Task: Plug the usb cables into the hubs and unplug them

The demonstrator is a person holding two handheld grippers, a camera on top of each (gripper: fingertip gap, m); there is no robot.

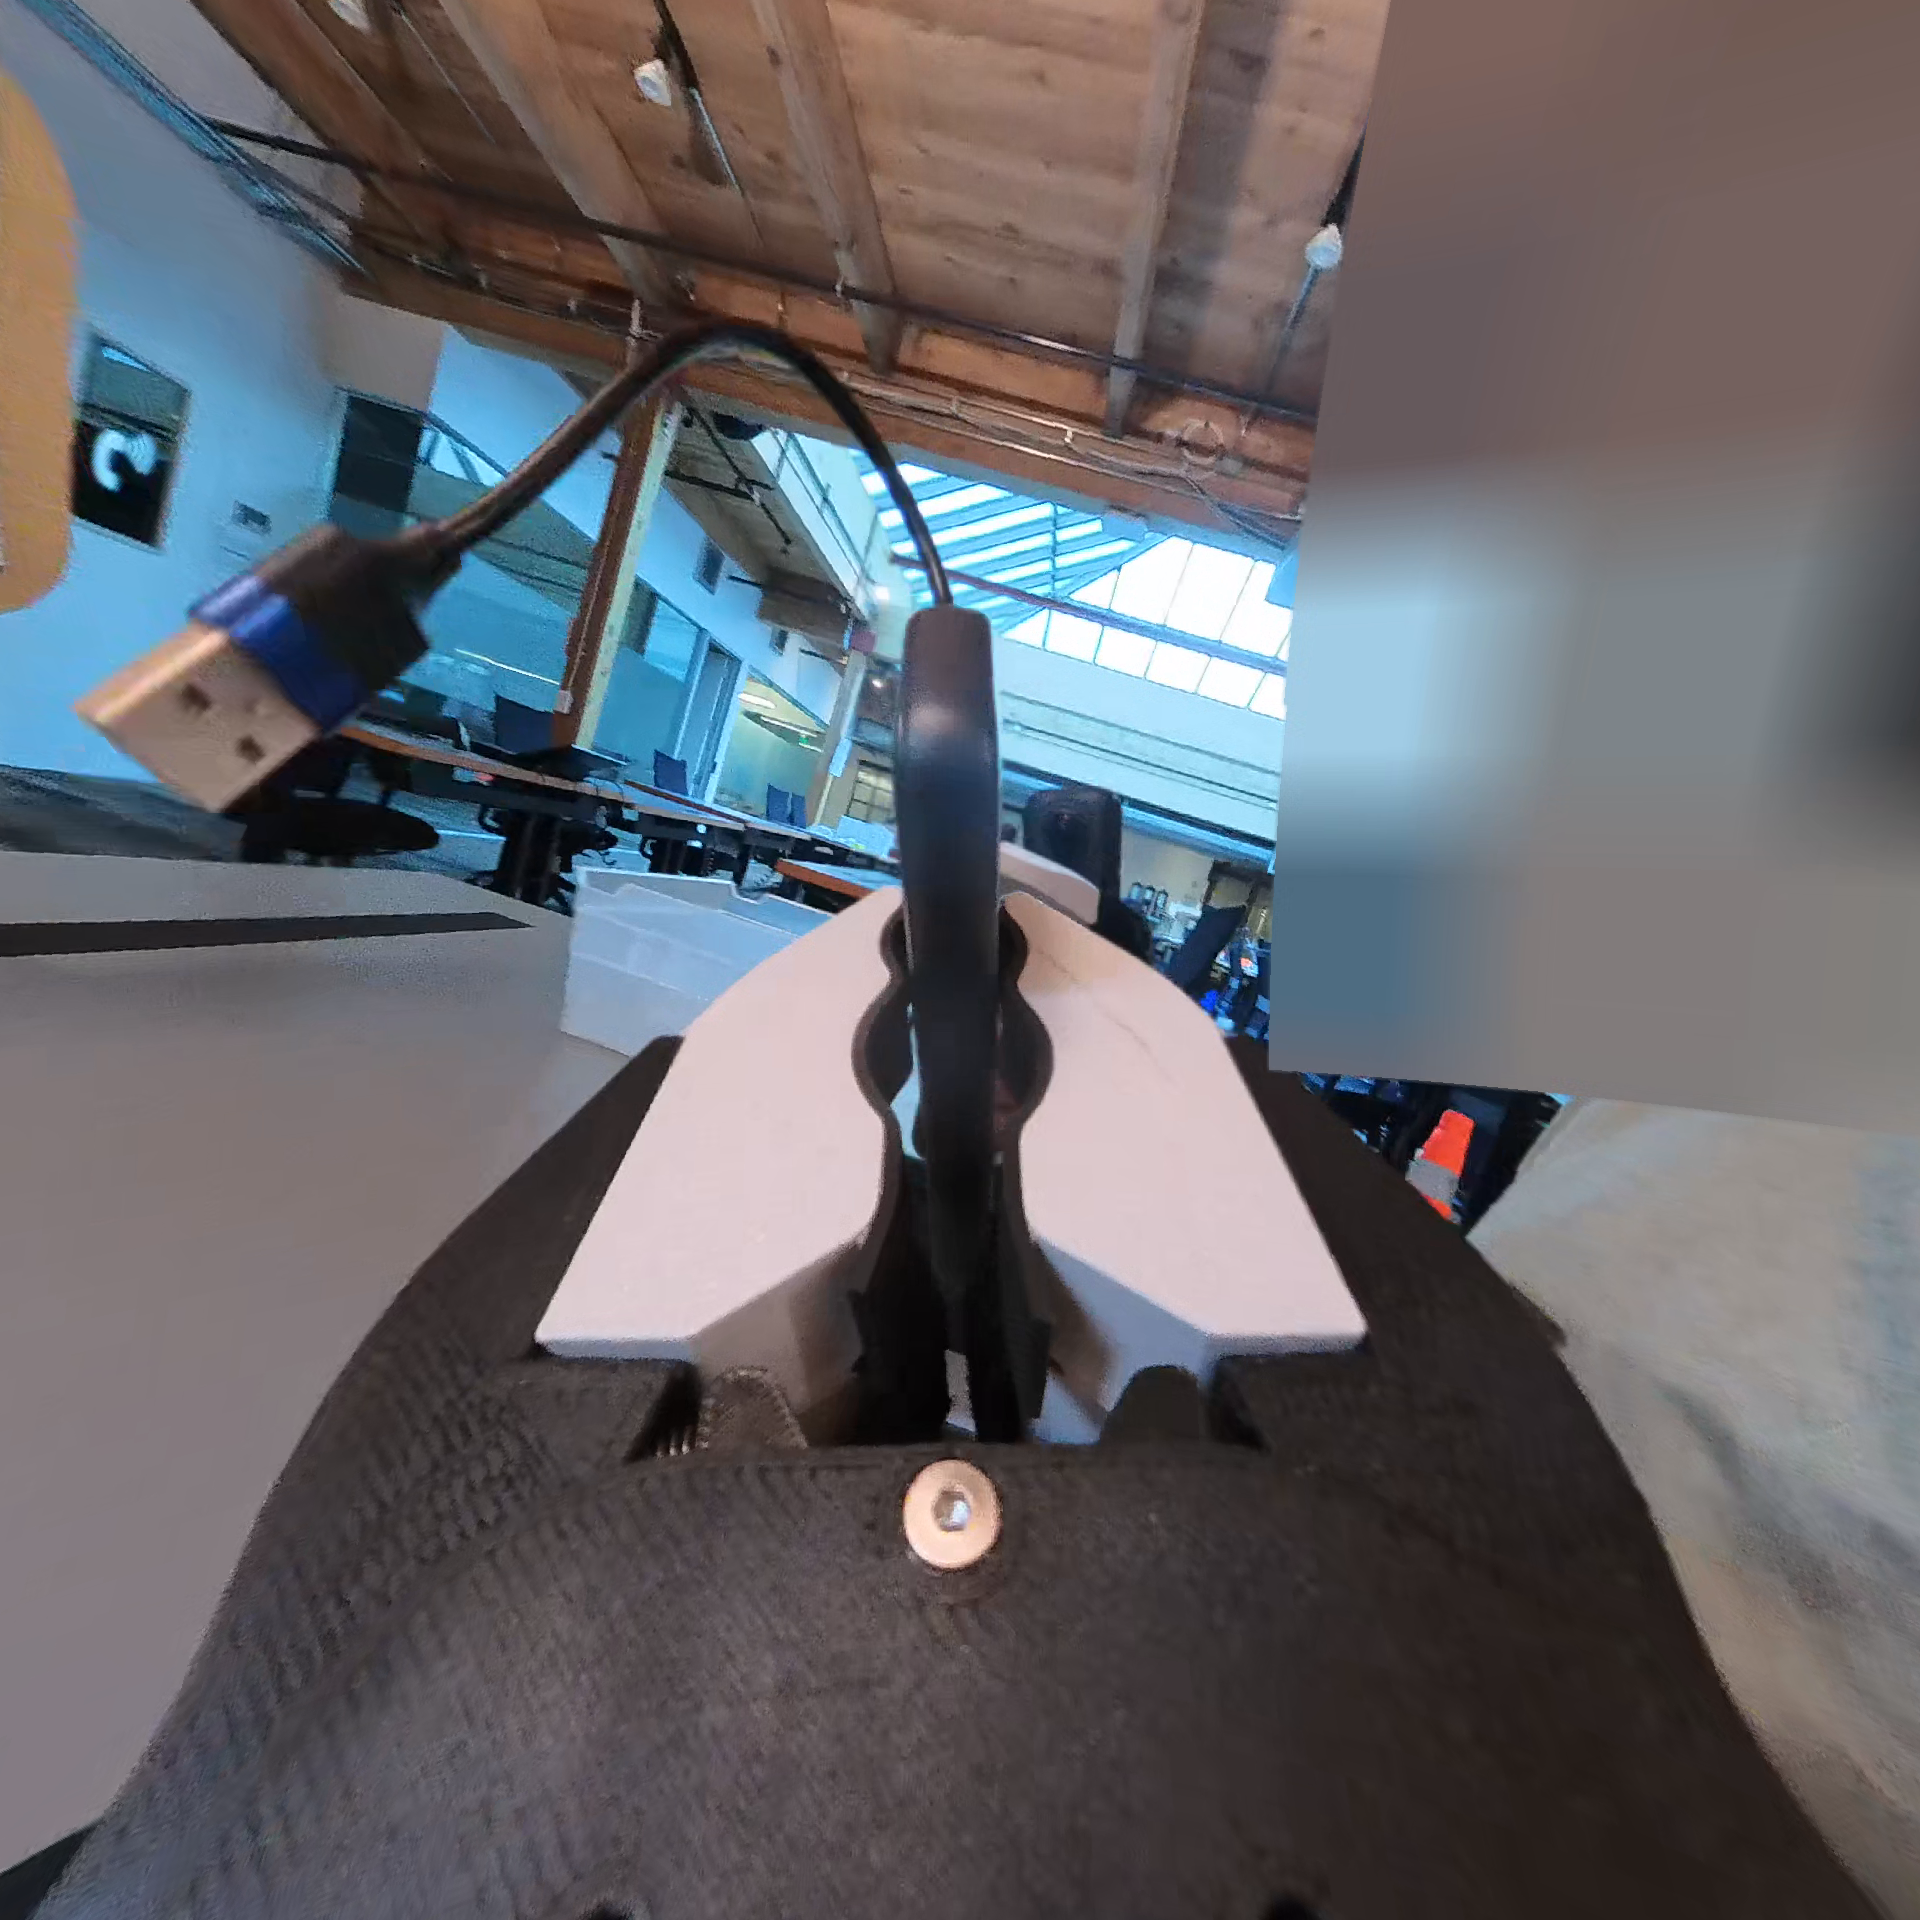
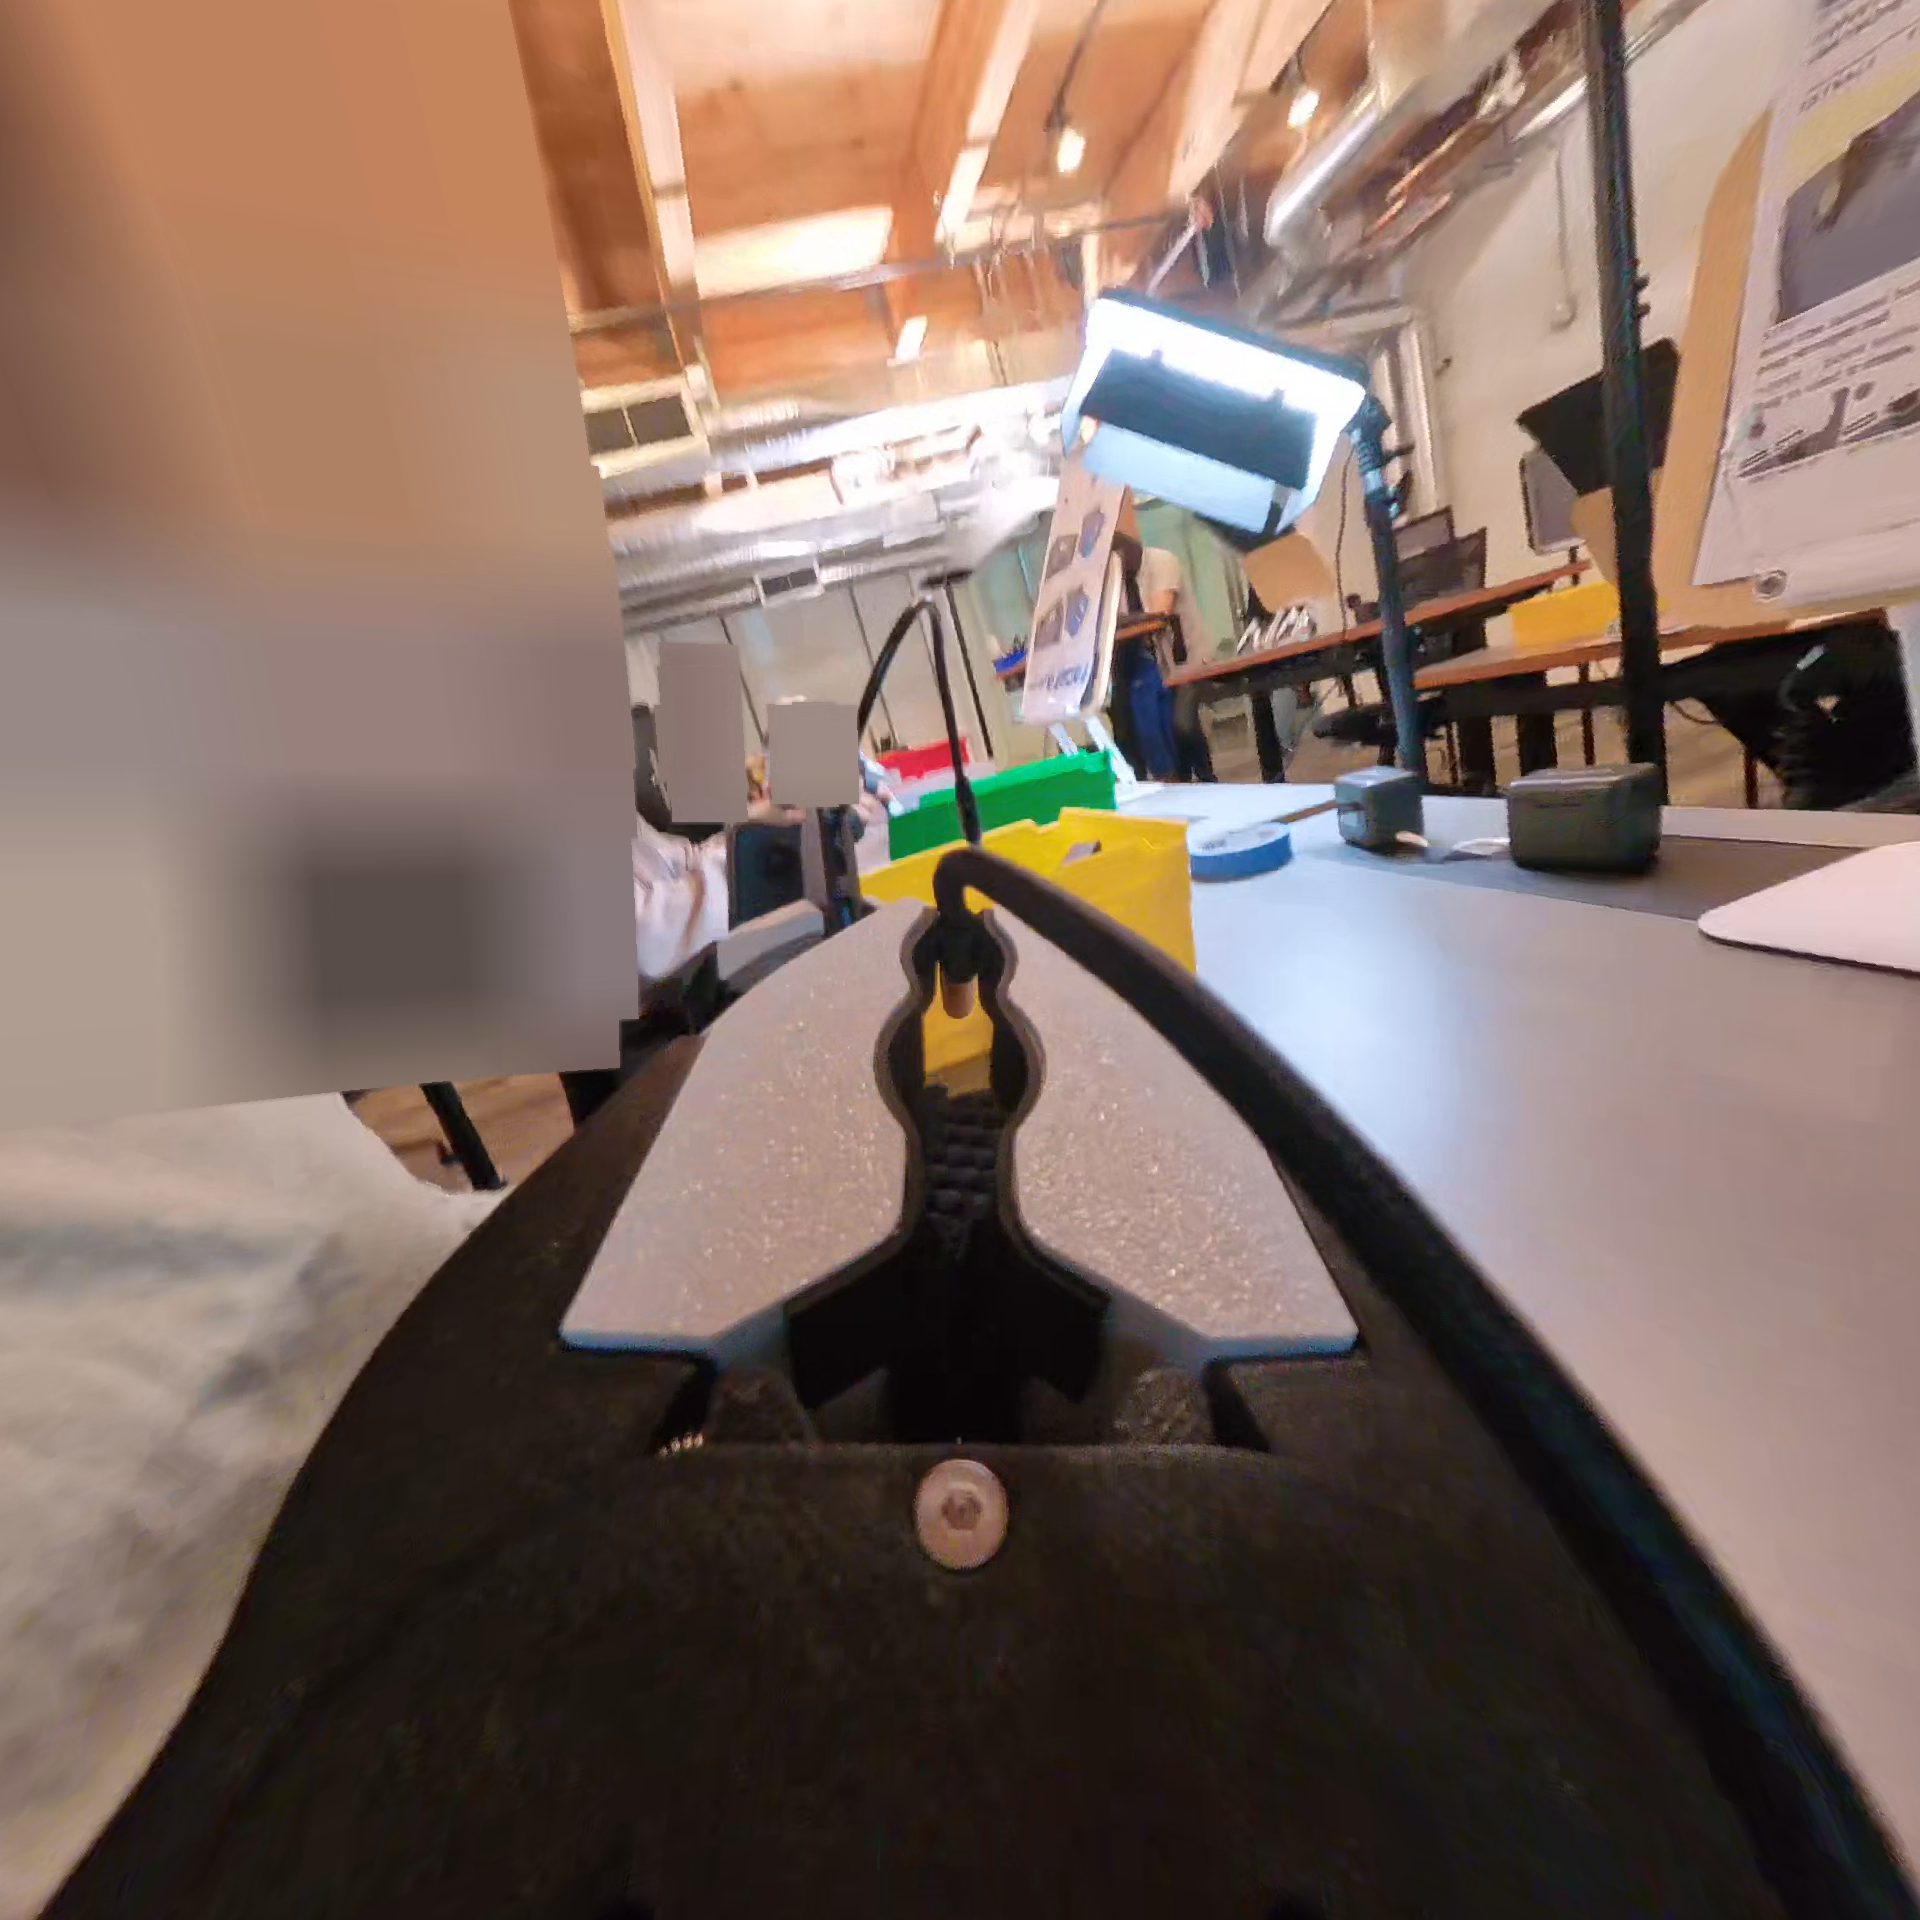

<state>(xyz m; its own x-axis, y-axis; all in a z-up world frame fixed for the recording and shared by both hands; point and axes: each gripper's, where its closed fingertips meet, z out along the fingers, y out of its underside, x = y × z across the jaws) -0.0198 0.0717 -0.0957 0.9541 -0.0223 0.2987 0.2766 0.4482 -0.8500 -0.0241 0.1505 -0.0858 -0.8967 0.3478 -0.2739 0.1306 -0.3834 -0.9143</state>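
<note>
Clamped together, the jaws of the left gripper (image 1: 951, 935) pinch a slim black hub (image 1: 948, 821) that stands on edge between the two white fingers (image 1: 774, 1122), its rounded upper end rising above their tips. From the top of the hub a thin black cable (image 1: 727, 358) arches up and over to the left and ends in a USB plug (image 1: 244, 675) with a black body, a blue band and a bare metal end. The plug hangs free in the air, tilted down to the left, well apart from the hub's body. Behind the gripper lies a grey table (image 1: 260, 1091) with a white tray (image 1: 665, 956) on it, and an orange cone (image 1: 1444, 1158) shows low on the right.

In the right wrist view, the right gripper (image 2: 958, 940) is likewise closed, its grey fingers (image 2: 769, 1132) gripping a small black connector (image 2: 956, 961) right at their tips; a brownish metal end points back toward the camera in the gap. A thick black cord (image 2: 1299, 1122) leaves the connector and sweeps down over the right finger toward the lower right. A thinner black wire (image 2: 940, 675) stands up beyond the tips. Farther off on the grey tabletop (image 2: 1455, 1039) sit a yellow bin (image 2: 1132, 883), a green bin (image 2: 997, 795), a roll of blue tape (image 2: 1242, 850) and two small dark boxes (image 2: 1584, 816). A lit lamp panel (image 2: 1210, 416) hangs above them.
</note>
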